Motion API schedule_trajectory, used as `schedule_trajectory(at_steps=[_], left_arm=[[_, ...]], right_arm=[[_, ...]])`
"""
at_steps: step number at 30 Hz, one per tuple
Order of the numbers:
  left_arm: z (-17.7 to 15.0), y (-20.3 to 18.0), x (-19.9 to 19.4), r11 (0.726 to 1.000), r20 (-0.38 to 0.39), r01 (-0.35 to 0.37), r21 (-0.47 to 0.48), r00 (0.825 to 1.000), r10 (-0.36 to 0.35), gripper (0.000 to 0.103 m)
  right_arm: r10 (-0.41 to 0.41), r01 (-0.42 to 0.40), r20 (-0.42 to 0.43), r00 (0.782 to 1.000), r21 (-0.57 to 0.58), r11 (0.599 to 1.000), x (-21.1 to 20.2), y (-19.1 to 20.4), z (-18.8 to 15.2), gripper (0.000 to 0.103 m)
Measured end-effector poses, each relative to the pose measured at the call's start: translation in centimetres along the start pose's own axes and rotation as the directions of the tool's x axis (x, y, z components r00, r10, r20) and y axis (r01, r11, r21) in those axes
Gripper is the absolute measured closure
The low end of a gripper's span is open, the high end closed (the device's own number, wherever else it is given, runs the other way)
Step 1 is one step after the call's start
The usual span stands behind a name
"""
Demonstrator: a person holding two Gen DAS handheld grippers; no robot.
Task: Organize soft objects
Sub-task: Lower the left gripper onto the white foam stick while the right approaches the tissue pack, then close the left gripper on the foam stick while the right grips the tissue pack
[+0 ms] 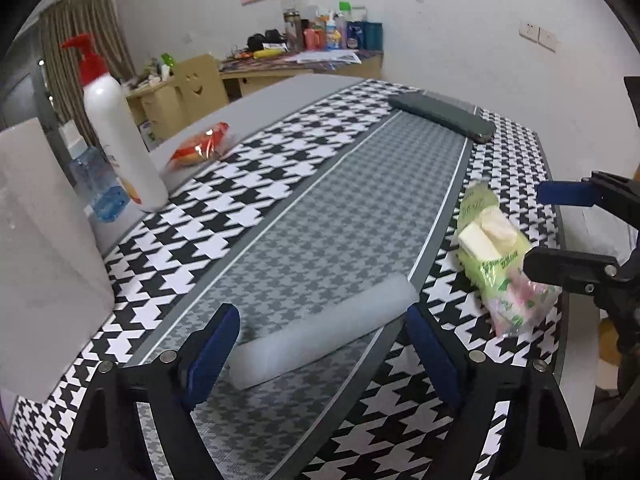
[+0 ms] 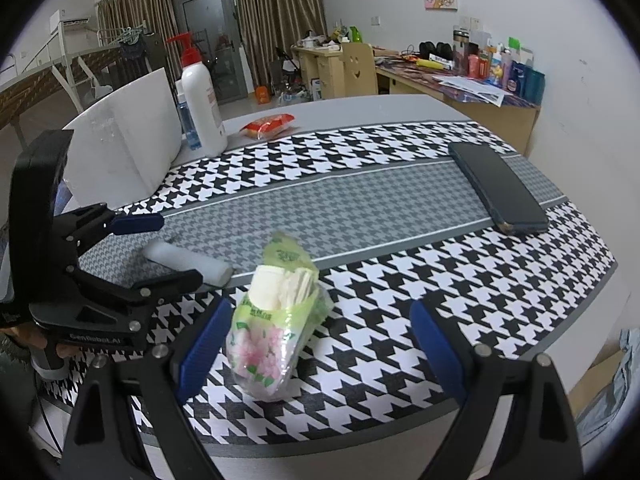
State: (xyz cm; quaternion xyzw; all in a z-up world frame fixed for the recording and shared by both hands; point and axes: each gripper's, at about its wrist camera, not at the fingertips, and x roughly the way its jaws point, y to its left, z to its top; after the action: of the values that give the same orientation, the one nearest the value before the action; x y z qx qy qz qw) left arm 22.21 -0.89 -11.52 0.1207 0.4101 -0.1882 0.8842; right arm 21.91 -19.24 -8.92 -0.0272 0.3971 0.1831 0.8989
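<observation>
A: Where is the foam roll [image 1: 320,332]?
B: Low in the centre of the left wrist view, lying on the grey strip of the houndstooth cloth [image 1: 352,208] that covers the bench [image 1: 260,100]. It sits between the blue pads of the left hand-held gripper [image 1: 324,340], whose jaws stand wide; the pads are just beside its ends, and I see no pad pressing on it.

A: And the tissue pack [image 2: 276,316]?
B: Lower centre of the right wrist view, a green wrapper with pink flowers (white tissues showing at its torn top). The right hand-held gripper [image 2: 316,344] has its jaws spread wide around it; the left pad is near the pack, the right pad well apart, so nothing is gripped.

A: What else is on the bench?
B: A dark phone [image 2: 500,188] at the right of that view, a red snack packet [image 2: 268,125] up in the middle, a white pump bottle [image 2: 202,108] with a red top, and a white foam block [image 2: 124,140] at the upper left.
</observation>
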Motion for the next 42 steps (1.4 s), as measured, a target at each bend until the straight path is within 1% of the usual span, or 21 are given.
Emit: schedule_trajectory(at_steps=[2, 4, 6, 10, 14, 15, 16, 18, 19, 20, 22, 23, 26, 29, 33, 37, 39, 42], left_arm=[[-0.2, 0.3, 0.5, 1.0, -0.018, 0.008, -0.005, 1.0, -0.008, 0.019], [-0.2, 0.9, 0.9, 0.998, -0.029, 0.033, -0.044, 0.999, -0.035, 0.022], [-0.1, 0.8, 1.0, 0.999, -0.027, 0.028, -0.041, 0.999, -0.029, 0.024], [-0.1, 0.2, 0.6, 0.999, -0.028, 0.038, -0.022, 0.999, -0.039, 0.039], [0.0, 0.2, 0.4, 0.999, -0.032, 0.036, -0.024, 0.999, -0.037, 0.048], [0.0, 0.1, 0.3, 0.999, -0.033, 0.032, -0.024, 0.999, -0.032, 0.053], [0.1, 0.0, 0.3, 0.999, -0.032, 0.029, -0.031, 0.999, -0.03, 0.062], [0.3, -0.2, 0.1, 0.997, -0.026, 0.056, -0.055, 0.998, -0.057, 0.076], [0.4, -0.6, 0.1, 0.999, -0.021, 0.017, -0.043, 1.0, -0.018, 0.087], [0.4, -1.0, 0.2, 0.999, -0.02, -0.038, -0.016, 0.999, 0.038, 0.087], [0.3, -1.1, 0.2, 0.999, -0.008, -0.043, -0.006, 0.999, 0.043, 0.087], [0.3, -0.8, 0.2, 0.999, -0.015, -0.039, -0.023, 0.999, 0.038, 0.087], [0.5, 0.5, -0.5, 0.992, -0.007, 0.013, -0.127, 1.0, -0.014, 0.089], [0.3, 0.5, -1.3, 0.99, 0.021, -0.021, -0.142, 0.999, 0.025, 0.091], [0.2, 0.4, -2.9, 0.984, 0.077, -0.01, -0.179, 0.997, 0.024, 0.091], [0.0, 0.2, -4.2, 0.979, 0.138, -0.009, -0.203, 0.99, 0.037, 0.091], [-0.2, 0.1, -4.3, 0.977, 0.14, -0.004, -0.212, 0.99, 0.034, 0.091], [-0.5, 0.3, -4.2, 0.971, 0.145, -0.013, -0.237, 0.988, 0.049, 0.091]], right_arm=[[0.0, 0.0, -0.005, 1.0, -0.001, 1.0, 0.0, 0.1, -0.1, 0.01], [0.0, 0.0, -0.009, 1.0, -0.002, 1.0, 0.1, 0.1, -0.3, 0.01], [0.002, -0.002, -0.015, 1.0, 0.0, 1.0, 0.2, 0.1, -0.5, 0.01], [0.008, -0.008, -0.023, 1.0, 0.005, 1.0, 0.3, 0.3, -0.8, 0.01], [0.014, -0.014, -0.02, 1.0, 0.008, 1.0, 0.1, 0.5, -0.8, 0.01], [0.014, -0.014, -0.019, 1.0, 0.007, 1.0, 0.1, 0.5, -0.8, 0.01], [0.015, -0.015, -0.019, 1.0, 0.007, 1.0, 0.1, 0.5, -0.8, 0.01], [0.016, -0.016, -0.017, 1.0, 0.009, 1.0, 0.0, 0.5, -0.9, 0.01], [0.017, -0.017, -0.016, 1.0, 0.01, 1.0, 0.0, 0.5, -0.9, 0.01], [0.019, -0.018, -0.017, 1.0, 0.015, 1.0, 0.0, 0.5, -0.9, 0.01], [0.024, -0.023, -0.016, 1.0, 0.02, 1.0, 0.0, 0.4, -0.9, 0.01], [0.024, -0.023, -0.017, 1.0, 0.019, 1.0, 0.0, 0.4, -0.9, 0.01], [0.027, -0.026, -0.017, 1.0, 0.023, 0.999, 0.0, 0.3, -1.0, 0.01], [0.024, -0.024, -0.007, 1.0, 0.024, 0.999, -0.2, 0.2, -1.0, 0.01], [0.017, -0.017, -0.011, 1.0, 0.019, 1.0, 0.1, 0.3, -1.0, 0.01], [0.017, -0.017, -0.018, 1.0, 0.013, 1.0, 0.6, 0.7, -0.9, 0.01], [-0.001, 0.0, -0.018, 1.0, -0.008, 1.0, 0.8, 1.2, -1.0, 0.01], [-0.019, 0.019, -0.02, 1.0, -0.018, 1.0, 1.1, 1.6, -1.0, 0.01]])
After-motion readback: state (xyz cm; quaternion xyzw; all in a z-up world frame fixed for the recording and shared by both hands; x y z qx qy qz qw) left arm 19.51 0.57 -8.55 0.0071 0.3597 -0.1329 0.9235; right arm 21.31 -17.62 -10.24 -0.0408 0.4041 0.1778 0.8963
